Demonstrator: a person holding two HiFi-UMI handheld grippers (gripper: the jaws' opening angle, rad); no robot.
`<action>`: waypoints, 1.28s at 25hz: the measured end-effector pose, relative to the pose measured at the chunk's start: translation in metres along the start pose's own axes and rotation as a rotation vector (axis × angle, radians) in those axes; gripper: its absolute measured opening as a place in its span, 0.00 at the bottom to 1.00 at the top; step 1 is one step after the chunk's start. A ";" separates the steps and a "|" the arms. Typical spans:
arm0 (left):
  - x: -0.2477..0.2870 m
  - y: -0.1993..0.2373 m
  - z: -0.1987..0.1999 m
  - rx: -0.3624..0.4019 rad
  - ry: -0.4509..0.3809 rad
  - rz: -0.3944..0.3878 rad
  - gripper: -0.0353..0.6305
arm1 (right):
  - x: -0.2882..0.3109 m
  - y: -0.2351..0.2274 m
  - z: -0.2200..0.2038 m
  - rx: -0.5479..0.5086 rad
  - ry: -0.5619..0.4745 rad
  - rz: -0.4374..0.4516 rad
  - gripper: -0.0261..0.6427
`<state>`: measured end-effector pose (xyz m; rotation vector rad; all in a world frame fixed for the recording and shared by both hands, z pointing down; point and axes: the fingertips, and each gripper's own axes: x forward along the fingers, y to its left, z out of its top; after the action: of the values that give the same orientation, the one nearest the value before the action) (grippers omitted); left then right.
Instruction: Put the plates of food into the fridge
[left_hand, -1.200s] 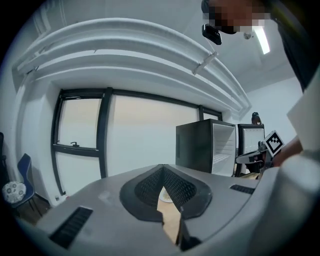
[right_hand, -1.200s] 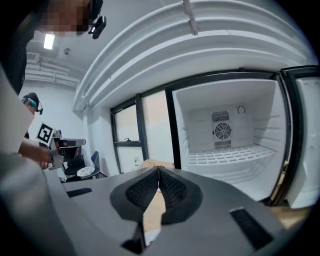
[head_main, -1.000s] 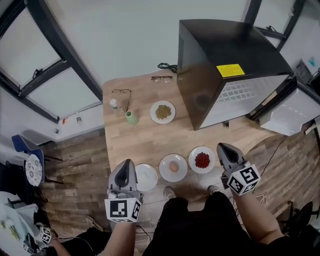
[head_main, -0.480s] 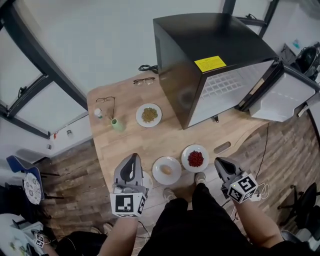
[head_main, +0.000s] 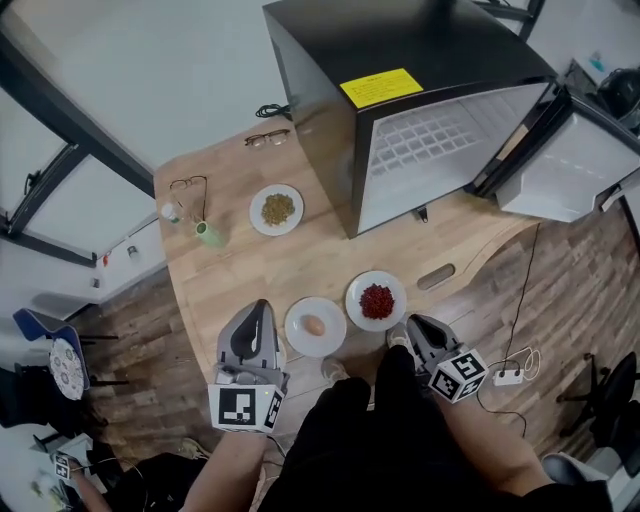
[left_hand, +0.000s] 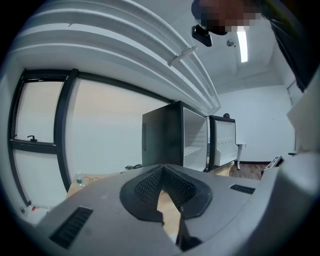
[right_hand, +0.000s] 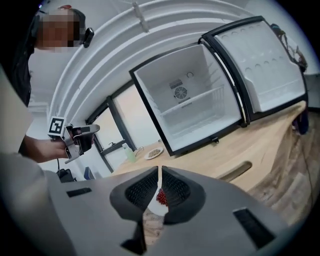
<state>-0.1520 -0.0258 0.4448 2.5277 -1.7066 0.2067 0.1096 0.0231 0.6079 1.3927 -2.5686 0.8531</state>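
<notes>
Three white plates lie on the wooden table (head_main: 300, 265): one with red food (head_main: 376, 300), one with an egg (head_main: 315, 326), one with green-brown food (head_main: 277, 209) farther back. The black fridge (head_main: 440, 130) stands at the back right, its door (head_main: 575, 165) swung open and its white inside (right_hand: 190, 105) bare. My right gripper (head_main: 412, 322) is shut and empty, just beside the near right rim of the red-food plate (right_hand: 161, 199). My left gripper (head_main: 257, 308) is shut and empty, left of the egg plate.
Two pairs of glasses (head_main: 268, 138) (head_main: 188, 184), a green bottle (head_main: 208, 235) and a small bottle (head_main: 170, 212) sit at the table's back left. A handle slot (head_main: 437, 277) is cut near the front edge. A power strip (head_main: 508, 377) lies on the floor.
Both grippers have drawn back toward the table's near edge. The right one sank and rolled, ending beside the red-food plate. The left one now covers a bare white plate seen earlier.
</notes>
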 end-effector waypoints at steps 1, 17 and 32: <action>0.002 -0.003 -0.002 0.006 0.005 -0.004 0.06 | 0.000 -0.004 -0.007 0.020 0.006 -0.004 0.07; 0.009 -0.005 -0.033 0.032 0.109 0.002 0.06 | 0.040 -0.021 -0.114 0.421 0.180 0.063 0.33; 0.000 -0.001 -0.025 0.065 0.127 -0.006 0.06 | 0.056 -0.038 -0.110 0.808 0.030 -0.003 0.14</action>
<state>-0.1521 -0.0220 0.4700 2.5045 -1.6709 0.4196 0.0888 0.0218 0.7350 1.4892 -2.2646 2.0305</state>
